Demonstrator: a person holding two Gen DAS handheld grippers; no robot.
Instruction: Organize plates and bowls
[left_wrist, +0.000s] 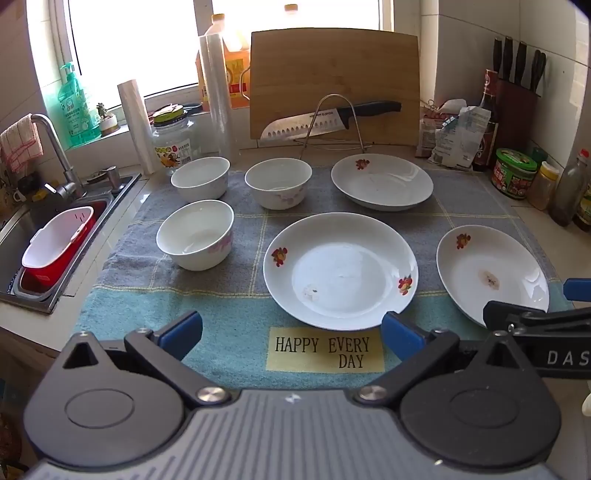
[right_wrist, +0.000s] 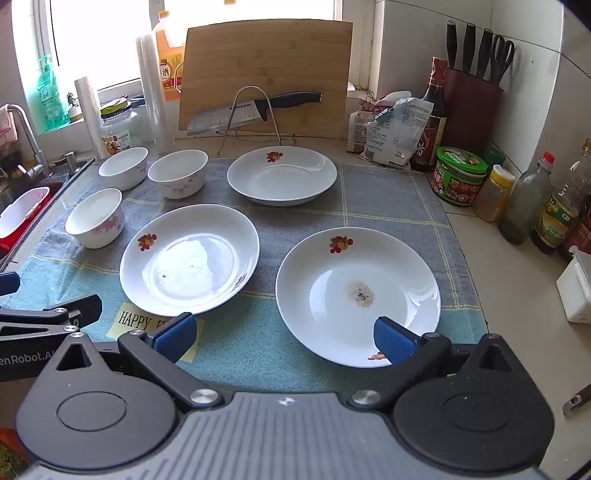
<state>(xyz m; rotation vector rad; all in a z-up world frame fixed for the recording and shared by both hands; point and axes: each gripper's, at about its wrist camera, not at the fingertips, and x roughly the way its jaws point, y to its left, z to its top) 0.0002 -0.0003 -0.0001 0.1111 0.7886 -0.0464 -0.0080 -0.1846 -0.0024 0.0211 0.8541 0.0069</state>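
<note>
You're hovering both grippers, fingers spread empty: right gripper (right_wrist: 284, 338) nearest the near-right plate (right_wrist: 357, 295), left gripper (left_wrist: 291, 330) facing the middle plate (left_wrist: 340, 271).

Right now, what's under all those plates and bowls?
A checked towel, grey at the back and blue-green in front, with a yellow label reading HAPPY EVERY DAY. It lies on the counter. The cloth directly beneath each dish is covered.
</note>
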